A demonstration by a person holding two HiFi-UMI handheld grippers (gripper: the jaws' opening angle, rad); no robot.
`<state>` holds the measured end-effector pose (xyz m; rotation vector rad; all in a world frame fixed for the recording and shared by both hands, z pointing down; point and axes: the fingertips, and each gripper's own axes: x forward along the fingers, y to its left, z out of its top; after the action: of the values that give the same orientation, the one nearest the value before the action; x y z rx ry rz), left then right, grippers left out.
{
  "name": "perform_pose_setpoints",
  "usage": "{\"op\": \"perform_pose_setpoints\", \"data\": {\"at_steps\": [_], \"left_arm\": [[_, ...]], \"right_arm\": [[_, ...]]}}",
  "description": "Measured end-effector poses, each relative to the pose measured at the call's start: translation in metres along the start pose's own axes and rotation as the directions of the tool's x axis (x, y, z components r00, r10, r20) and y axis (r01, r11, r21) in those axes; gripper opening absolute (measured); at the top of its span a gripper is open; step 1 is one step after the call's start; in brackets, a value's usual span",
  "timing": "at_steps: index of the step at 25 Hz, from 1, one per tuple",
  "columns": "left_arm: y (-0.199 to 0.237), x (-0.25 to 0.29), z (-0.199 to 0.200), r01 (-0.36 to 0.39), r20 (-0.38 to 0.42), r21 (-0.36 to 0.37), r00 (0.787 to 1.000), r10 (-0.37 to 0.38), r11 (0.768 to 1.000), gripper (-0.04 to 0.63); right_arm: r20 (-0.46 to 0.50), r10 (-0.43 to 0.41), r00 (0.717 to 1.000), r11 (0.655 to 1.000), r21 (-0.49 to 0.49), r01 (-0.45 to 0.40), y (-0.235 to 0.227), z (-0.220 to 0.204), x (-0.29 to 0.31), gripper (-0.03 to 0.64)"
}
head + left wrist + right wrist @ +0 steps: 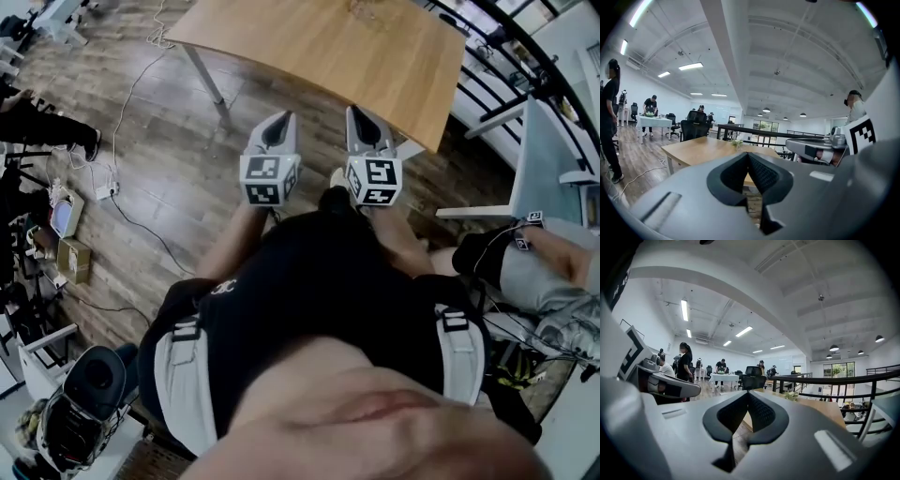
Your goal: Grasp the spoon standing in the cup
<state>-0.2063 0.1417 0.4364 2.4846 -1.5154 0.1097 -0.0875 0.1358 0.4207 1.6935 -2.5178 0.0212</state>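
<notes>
One surface: light wooden rectangular table (337, 56) on dark plank floor (159, 178).
Room: open office, black railing (834, 380) beyond the table.
Left gripper (279, 120): just short of the table, jaws together, empty.
Right gripper (362, 114): alongside, at the table's edge, jaws together, empty.
Spoon, cup: in no view.

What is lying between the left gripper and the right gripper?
In the head view, a strip of wooden floor separates the left gripper from the right gripper.

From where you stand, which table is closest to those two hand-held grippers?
The bare wooden table straight ahead, with a small plant on it. The white table stands far across the room, with a person leaning over it.
</notes>
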Motion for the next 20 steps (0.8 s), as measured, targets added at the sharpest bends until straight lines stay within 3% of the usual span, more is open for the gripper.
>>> {"op": "perform_pose_setpoints", "data": {"at_steps": [10, 20], "left_arm": [[0.013, 0.038, -0.003, -0.023, -0.015, 0.008, 1.0, 0.023, 1.0, 0.012], [0.03, 0.138, 0.031, -0.04, -0.027, 0.037, 0.999, 0.041, 0.999, 0.011]], "right_arm": [[0.003, 0.004, 1.0, 1.0, -0.011, -0.004, -0.035, -0.004, 0.039, 0.0], [0.005, 0.009, 1.0, 1.0, 0.02, -0.01, -0.1, 0.004, 0.113, 0.0]]}}
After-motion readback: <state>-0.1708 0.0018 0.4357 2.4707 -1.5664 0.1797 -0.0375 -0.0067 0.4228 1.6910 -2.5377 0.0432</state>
